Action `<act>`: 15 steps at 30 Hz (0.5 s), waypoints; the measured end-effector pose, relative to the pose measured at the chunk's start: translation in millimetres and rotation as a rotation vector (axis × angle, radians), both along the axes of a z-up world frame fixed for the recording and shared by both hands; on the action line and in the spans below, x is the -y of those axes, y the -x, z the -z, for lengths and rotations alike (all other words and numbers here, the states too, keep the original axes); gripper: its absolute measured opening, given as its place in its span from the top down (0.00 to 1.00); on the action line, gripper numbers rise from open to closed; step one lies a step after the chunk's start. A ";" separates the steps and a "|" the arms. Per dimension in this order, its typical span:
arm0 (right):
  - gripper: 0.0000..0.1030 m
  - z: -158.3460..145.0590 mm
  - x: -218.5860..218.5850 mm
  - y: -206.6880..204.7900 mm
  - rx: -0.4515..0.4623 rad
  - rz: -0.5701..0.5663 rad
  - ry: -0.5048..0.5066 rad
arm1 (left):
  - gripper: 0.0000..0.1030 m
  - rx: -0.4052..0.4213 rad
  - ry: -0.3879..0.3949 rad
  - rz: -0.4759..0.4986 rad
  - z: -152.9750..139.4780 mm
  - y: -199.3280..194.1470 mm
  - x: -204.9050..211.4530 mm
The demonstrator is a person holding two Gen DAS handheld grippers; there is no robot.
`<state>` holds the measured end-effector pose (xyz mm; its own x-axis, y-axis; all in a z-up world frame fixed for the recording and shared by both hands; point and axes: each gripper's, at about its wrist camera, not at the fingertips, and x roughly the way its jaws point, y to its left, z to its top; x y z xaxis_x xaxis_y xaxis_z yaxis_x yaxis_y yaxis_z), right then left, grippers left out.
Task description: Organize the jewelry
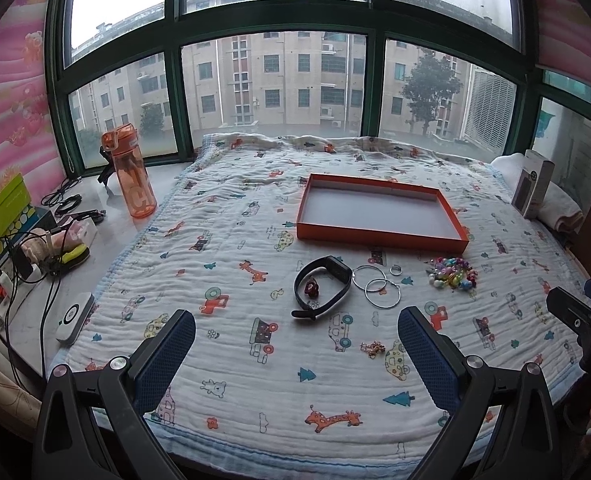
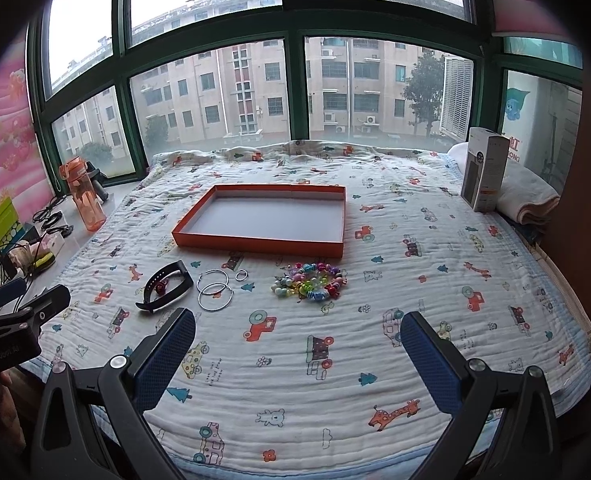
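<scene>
Two grippers, left gripper [image 1: 295, 344] and right gripper [image 2: 297, 344], hang spread wide and empty above the blanket's [image 2: 415, 360] near edge. The orange tray [image 2: 255, 245] sits mid-blanket toward the window edge; just before its near rim lie the black band [image 1: 322, 289], silver hoops [image 1: 375, 286], small ring [image 1: 395, 269] and bead bracelet [image 2: 309, 285], bare blanket all round.

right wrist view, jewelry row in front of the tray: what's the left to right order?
Black wristband with a small red charm inside its loop → two large silver hoop earrings → small silver ring → pile of multicoloured beads. All lie on the printed quilt, none in the orange tray.
</scene>
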<state>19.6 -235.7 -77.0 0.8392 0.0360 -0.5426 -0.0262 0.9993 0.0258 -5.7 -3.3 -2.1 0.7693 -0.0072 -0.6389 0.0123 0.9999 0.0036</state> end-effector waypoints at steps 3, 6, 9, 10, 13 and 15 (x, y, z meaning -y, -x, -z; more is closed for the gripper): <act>0.00 0.2 -0.5 -0.1 0.001 0.000 0.001 | 0.00 0.003 -0.002 0.002 -0.8 1.1 1.2; 0.00 -0.1 0.2 0.2 0.001 0.000 -0.002 | 0.00 0.006 -0.004 0.005 -0.9 1.6 1.9; 0.00 -0.3 0.7 -0.1 0.000 0.001 0.000 | 0.00 0.004 -0.004 0.006 -0.9 1.7 2.0; 0.00 -0.3 0.9 -0.2 0.001 0.000 -0.001 | 0.00 0.003 -0.004 0.008 -0.6 1.8 2.1; 0.00 -0.2 0.9 -0.2 0.000 0.000 0.000 | 0.00 0.003 -0.004 0.010 -0.1 2.4 3.0; 0.00 0.2 0.5 -0.2 0.000 0.000 -0.001 | 0.00 0.003 -0.003 0.012 0.0 2.6 3.1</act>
<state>19.8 -236.3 -77.2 0.8391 0.0368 -0.5427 -0.0266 0.9993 0.0266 -8.2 -6.3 -2.1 0.7709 -0.0144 -0.6368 0.0239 0.9997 0.0063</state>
